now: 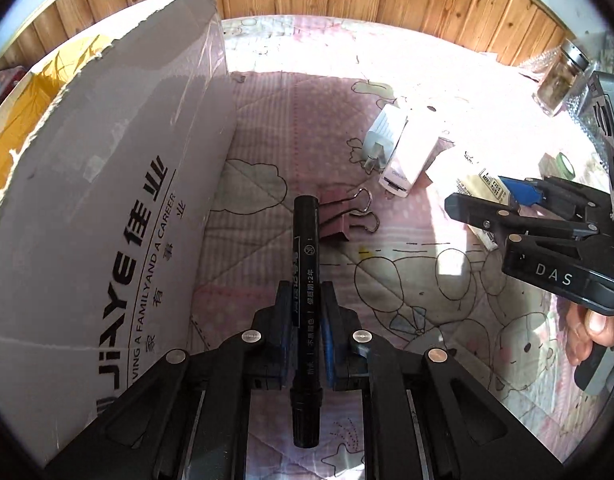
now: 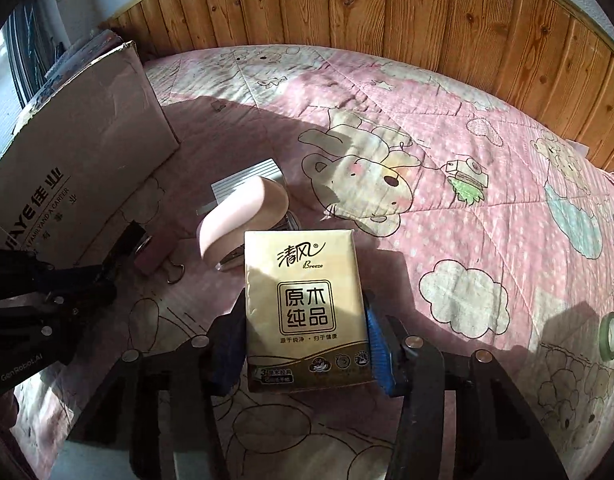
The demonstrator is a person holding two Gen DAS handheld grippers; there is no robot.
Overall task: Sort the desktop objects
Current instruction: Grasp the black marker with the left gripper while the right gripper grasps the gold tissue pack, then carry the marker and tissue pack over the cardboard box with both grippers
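Black marker (image 1: 305, 280) lies lengthwise in our clamped left gripper (image 1: 305, 312); box (image 1: 107, 184) just left; right gripper (image 2: 303, 344) pinches tissues (image 2: 305, 308).

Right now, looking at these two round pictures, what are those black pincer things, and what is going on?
No robot: a person holds a two-finger gripper in each hand, each with a wide-angle camera looking along its fingers. In the left camera's picture, the left gripper is shut on a black marker. In the right camera's, the right gripper has a tissue pack between its pads. On the pink quilt lie a binder clip, a white charger, a roll of green tape and a cardboard box.
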